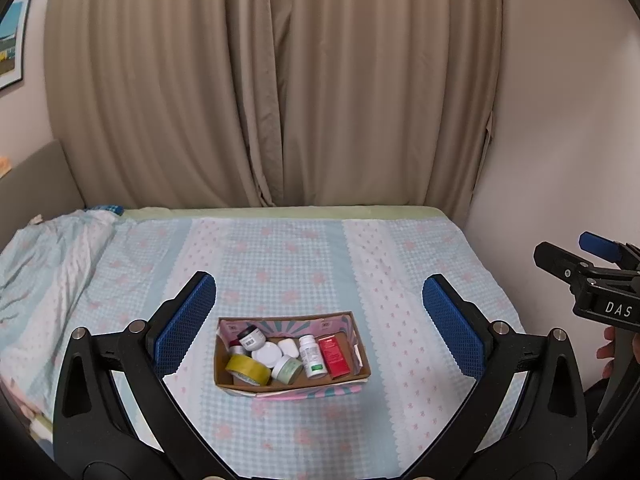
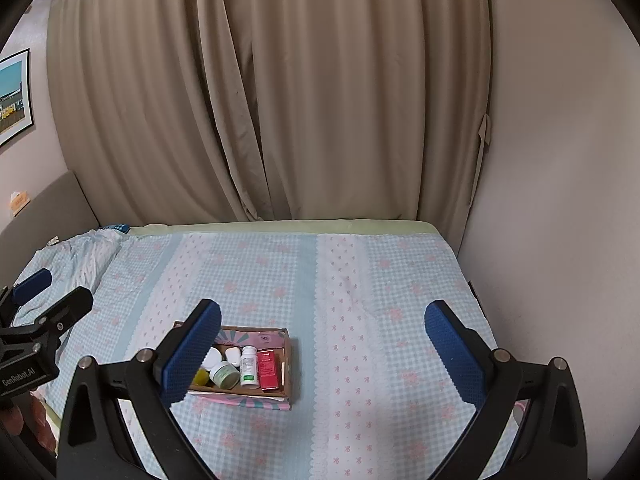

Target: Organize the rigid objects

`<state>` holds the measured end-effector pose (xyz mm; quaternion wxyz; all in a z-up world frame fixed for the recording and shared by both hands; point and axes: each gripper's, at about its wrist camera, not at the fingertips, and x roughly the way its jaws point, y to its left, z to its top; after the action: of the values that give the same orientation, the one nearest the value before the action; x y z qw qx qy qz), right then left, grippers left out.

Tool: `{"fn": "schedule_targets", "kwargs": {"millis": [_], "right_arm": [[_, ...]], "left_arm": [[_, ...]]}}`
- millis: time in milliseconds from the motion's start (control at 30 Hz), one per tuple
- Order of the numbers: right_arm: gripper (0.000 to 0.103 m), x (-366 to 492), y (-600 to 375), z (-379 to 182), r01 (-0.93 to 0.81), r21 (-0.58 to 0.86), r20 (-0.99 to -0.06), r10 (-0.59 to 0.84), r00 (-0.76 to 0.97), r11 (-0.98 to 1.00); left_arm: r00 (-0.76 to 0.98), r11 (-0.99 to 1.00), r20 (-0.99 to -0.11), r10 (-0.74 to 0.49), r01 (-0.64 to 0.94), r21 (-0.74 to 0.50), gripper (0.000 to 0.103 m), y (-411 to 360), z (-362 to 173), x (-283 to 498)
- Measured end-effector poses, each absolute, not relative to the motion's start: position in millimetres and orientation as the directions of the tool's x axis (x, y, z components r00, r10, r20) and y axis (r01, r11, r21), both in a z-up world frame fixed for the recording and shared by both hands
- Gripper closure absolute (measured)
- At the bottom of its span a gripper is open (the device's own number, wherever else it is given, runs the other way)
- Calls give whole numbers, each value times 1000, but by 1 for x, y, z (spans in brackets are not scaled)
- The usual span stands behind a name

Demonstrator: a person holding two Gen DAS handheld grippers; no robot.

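A shallow cardboard box [image 1: 362, 354] sat low in the centre of the left wrist frame, on the checked quilted bedspread [image 1: 280, 256]. Inside lay a yellow tape roll [image 1: 247, 368], a white pill bottle [image 1: 312, 356], a red carton [image 1: 334, 357], a pale green jar [image 1: 287, 369] and a dark-lidded jar [image 1: 251, 338]. All looked light, hard and smooth; the plastic bottle would likely slip unless pinched across its body, the carton across its flat sides. The soft bedding would likely let the box tilt. The left gripper [image 1: 319, 322] hung above it, jaws wide apart and empty. The right gripper [image 2: 323, 350] was likewise spread and empty, the box at lower left of its view.
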<state>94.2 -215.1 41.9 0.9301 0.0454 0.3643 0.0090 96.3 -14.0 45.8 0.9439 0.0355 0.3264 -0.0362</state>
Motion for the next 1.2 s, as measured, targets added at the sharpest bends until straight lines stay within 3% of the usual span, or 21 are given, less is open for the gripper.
{"fn": "schedule_targets", "kwargs": {"millis": [1200], "right_arm": [[1, 93, -211, 43, 11, 96, -678, 57, 733, 995]], "left_arm": [[789, 992, -613, -48, 108, 60, 0, -8, 42, 90]]}}
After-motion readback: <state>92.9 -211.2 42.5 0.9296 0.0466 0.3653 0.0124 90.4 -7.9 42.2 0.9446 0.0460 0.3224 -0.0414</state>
